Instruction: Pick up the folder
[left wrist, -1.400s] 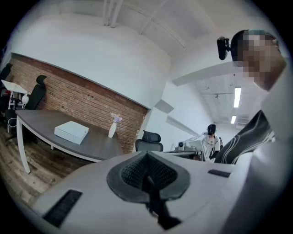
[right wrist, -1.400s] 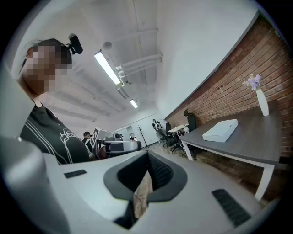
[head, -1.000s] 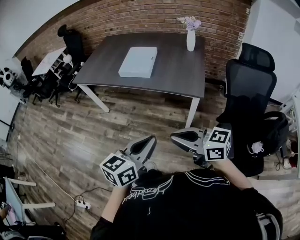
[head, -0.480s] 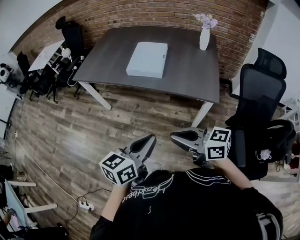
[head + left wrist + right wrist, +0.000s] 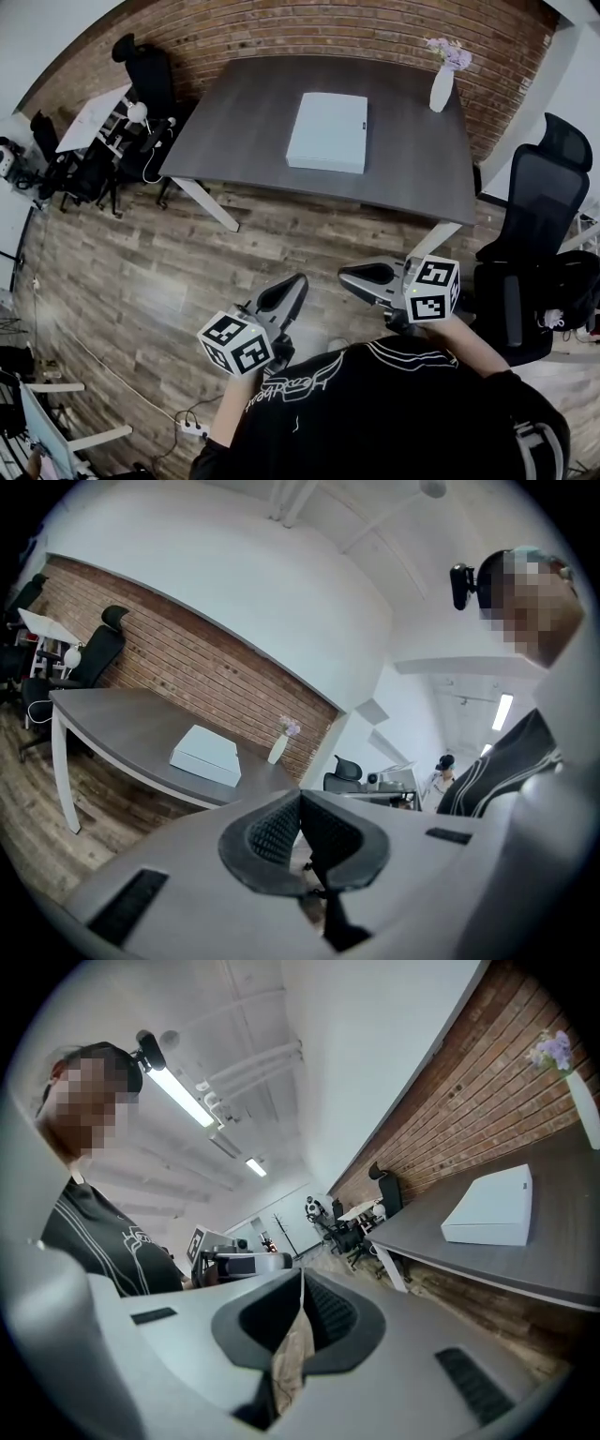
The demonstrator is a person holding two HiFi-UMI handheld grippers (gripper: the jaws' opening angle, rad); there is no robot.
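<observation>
Left claw point(image 5: 294, 283) and right claw point(image 5: 345, 273), both fully closed and empty, hang well short of the table point(image 5: 234, 141) where the white folder point(image 5: 327, 132) lies flat; unopened, they would likely shove it.

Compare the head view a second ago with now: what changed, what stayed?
The person has walked closer: table, folder and vase shifted right in view, and the chair slid toward the right edge. Nothing was grasped or released. The left gripper and right gripper stay shut and empty; the folder lies untouched.
</observation>
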